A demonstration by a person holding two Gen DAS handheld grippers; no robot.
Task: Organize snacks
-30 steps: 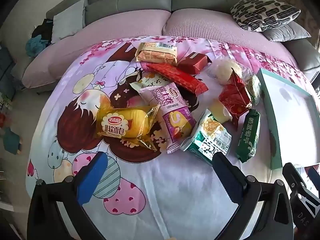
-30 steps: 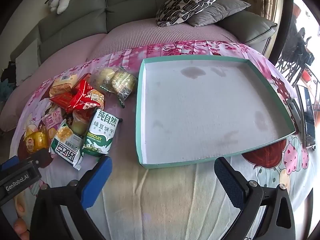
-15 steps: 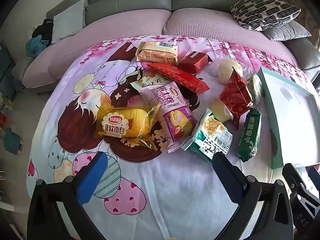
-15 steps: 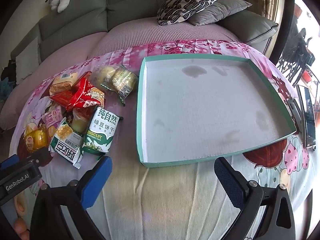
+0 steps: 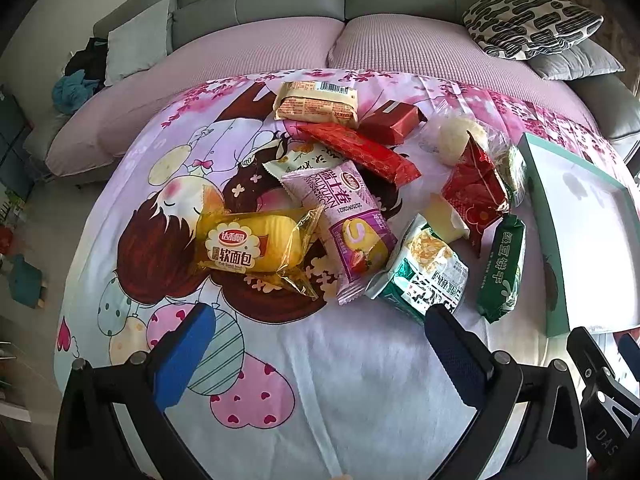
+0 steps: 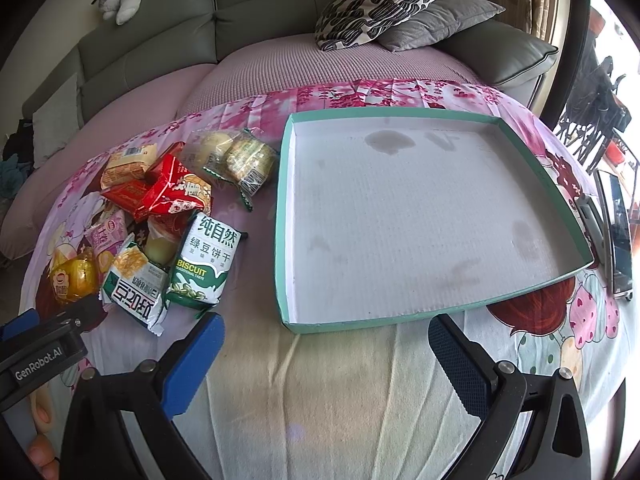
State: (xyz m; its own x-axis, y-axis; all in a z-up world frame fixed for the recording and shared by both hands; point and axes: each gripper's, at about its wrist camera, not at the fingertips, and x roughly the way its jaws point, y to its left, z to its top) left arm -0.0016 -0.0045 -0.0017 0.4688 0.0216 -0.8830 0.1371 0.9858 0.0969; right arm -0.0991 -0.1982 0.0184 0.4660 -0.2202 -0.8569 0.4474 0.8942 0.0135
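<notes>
So both grippers are just hanging over the cartoon-print bedsheet (image 5: 340,360) with nothing in them. The left gripper (image 5: 320,344) has its blue-padded fingers spread wide, and the right gripper (image 6: 326,354) is spread just as wide, holding nothing.

In the left wrist view the snack pile sits right ahead at 12 o'clock. Nearest the fingers: a yellow clear-wrapped soft bread pack (image 5: 256,242) at about 11, a pink swiss roll packet (image 5: 352,228) leaning against its right edge, and a green-and-white cracker bag (image 5: 424,270) at about 1, just above the right finger. A dark green mung bean biscuit bag (image 5: 502,268) lies just beside that, toward 2. Farther up are a long red wrapper (image 5: 360,148), a beige barcode pack (image 5: 316,103), a small dark red box (image 5: 394,122) and a shiny red crinkled bag (image 5: 476,192).

The shallow teal-rimmed cardboard tray with a white floor (image 6: 282,216) sits at 3 o'clock of the pile, near the biscuit bag but not touching it. In the right wrist view it fills 12 to 2 o'clock and has no snacks in it, just a few stains.

A black-and-white patterned cushion (image 6: 380,0) lies on the grey sofa (image 6: 160,36) behind.
</notes>
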